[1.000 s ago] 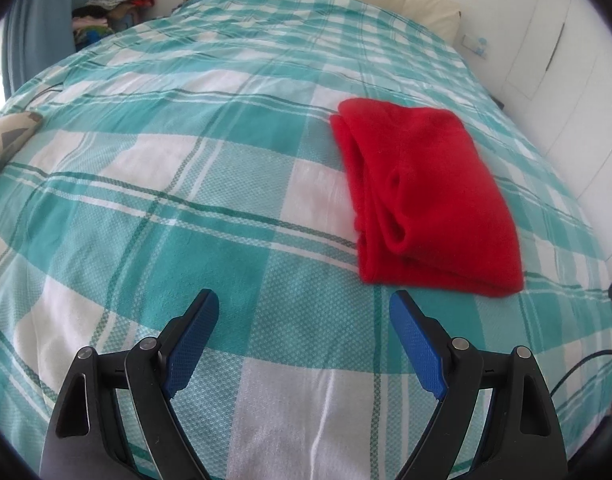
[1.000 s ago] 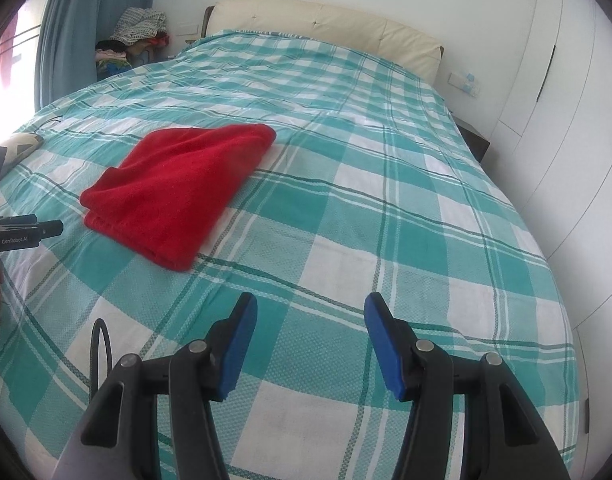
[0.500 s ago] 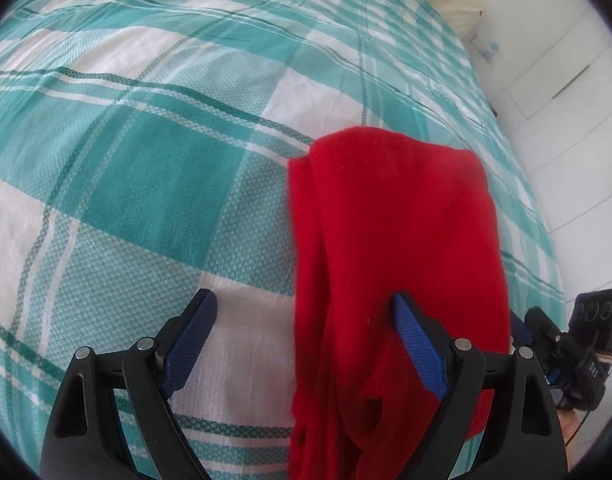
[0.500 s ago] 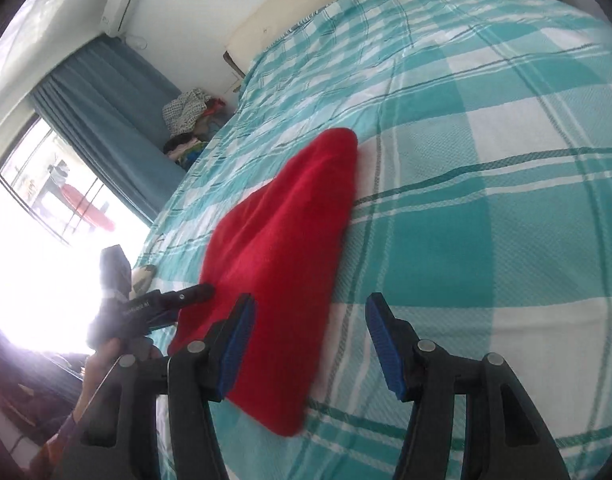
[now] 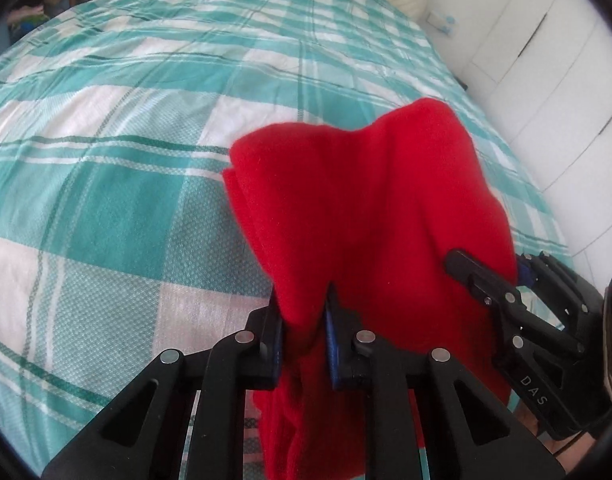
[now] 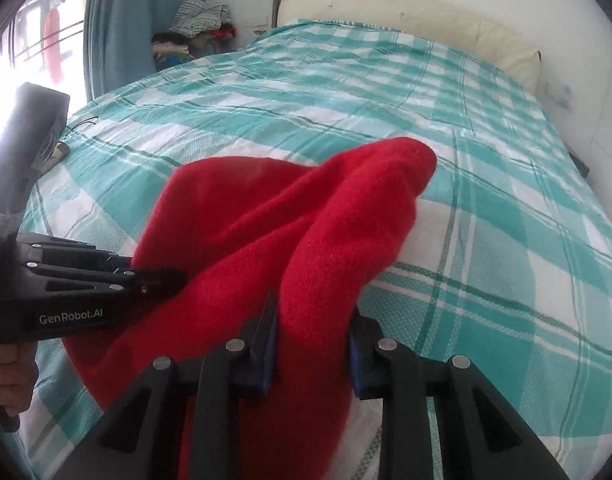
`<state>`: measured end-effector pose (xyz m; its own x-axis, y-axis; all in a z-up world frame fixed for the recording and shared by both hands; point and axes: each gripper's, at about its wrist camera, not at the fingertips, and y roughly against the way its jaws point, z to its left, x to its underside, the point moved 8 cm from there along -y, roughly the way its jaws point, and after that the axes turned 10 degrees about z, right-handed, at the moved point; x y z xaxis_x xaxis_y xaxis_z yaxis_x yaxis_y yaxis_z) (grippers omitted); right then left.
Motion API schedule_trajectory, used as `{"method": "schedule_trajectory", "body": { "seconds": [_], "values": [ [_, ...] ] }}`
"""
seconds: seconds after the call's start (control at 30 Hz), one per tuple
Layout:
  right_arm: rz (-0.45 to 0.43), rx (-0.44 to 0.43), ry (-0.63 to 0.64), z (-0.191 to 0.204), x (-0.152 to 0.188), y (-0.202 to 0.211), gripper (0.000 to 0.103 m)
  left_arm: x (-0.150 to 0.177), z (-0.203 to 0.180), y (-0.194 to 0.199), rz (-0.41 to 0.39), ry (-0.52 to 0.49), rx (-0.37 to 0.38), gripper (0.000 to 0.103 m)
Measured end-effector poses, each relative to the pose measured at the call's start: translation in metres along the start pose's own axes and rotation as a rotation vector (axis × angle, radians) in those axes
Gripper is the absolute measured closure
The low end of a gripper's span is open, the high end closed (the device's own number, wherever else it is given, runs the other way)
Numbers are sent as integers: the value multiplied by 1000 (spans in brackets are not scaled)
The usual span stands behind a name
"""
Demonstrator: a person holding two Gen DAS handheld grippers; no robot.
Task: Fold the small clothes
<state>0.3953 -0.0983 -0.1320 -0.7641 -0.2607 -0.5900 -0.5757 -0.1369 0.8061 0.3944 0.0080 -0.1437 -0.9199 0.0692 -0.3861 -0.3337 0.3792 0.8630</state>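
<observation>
A red fleece garment [image 5: 369,216] lies partly folded on the teal-and-white checked bed [image 5: 126,184]. My left gripper [image 5: 304,320] is shut on its near left edge, with cloth bunched between the blue pads. My right gripper [image 6: 311,332] is shut on the near right edge of the same garment [image 6: 274,232], which is lifted and humped between the two grips. The right gripper also shows in the left wrist view [image 5: 517,280], and the left gripper shows in the right wrist view [image 6: 146,276], both at the cloth's near end.
A cream headboard [image 6: 405,12] and white wardrobe doors [image 5: 545,60] lie beyond and right of the bed. A pile of clothes [image 6: 194,28] sits by the blue curtain [image 6: 138,8] at the far left corner. A small object [image 6: 62,150] lies at the bed's left edge.
Both grippers were open above the bed a second ago. They have come down onto the near end of the red garment, closed on it, and lifted its edge.
</observation>
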Motion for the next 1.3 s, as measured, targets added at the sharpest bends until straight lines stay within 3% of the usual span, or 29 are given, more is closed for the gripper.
{"method": "schedule_trajectory", "body": {
  "seconds": [0.17, 0.27, 0.37, 0.4, 0.43, 0.5, 0.57, 0.63, 0.7, 0.87, 0.93, 1.0, 1.17, 1.3],
  "values": [
    [-168, -57, -16, 9, -44, 54, 76, -25, -12, 74, -123, -52, 1, 87],
    [-207, -143, -71, 9, -68, 73, 76, -37, -13, 90, -114, -69, -15, 86],
    [-137, -213, -171, -7, -68, 57, 71, -29, -1, 61, -32, -73, -86, 61],
    [-78, -224, -198, -15, -59, 43, 63, -19, 7, 49, -10, -71, -134, 44],
    [-21, -203, -229, -27, -43, 30, 50, -7, 16, 42, -3, -75, -190, 40],
    [50, -109, -270, -55, 0, 18, 38, 20, 30, 41, -20, -102, -296, 39],
    [82, -57, -290, -80, 42, 22, 38, 44, 37, 55, -65, -112, -365, 28],
    [96, -24, -315, -100, 78, 37, 37, 61, 34, 75, -138, -114, -392, 11],
    [95, 4, -314, -110, 104, 60, 34, 70, 22, 100, -221, -127, -423, 3],
    [5, 73, -216, -106, 117, 145, 20, 77, -21, 169, -405, -157, -594, 1],
    [-47, 80, -186, -100, 115, 182, 9, 82, -38, 195, -459, -151, -636, 0],
    [-82, 75, -160, -92, 114, 216, 6, 92, -52, 215, -490, -147, -656, 0],
    [-129, 71, -103, -65, 117, 281, 2, 122, -81, 243, -455, -130, -569, 0],
    [-149, 82, -108, -49, 134, 308, 1, 150, -95, 253, -418, -100, -514, 0]
  ]
}}
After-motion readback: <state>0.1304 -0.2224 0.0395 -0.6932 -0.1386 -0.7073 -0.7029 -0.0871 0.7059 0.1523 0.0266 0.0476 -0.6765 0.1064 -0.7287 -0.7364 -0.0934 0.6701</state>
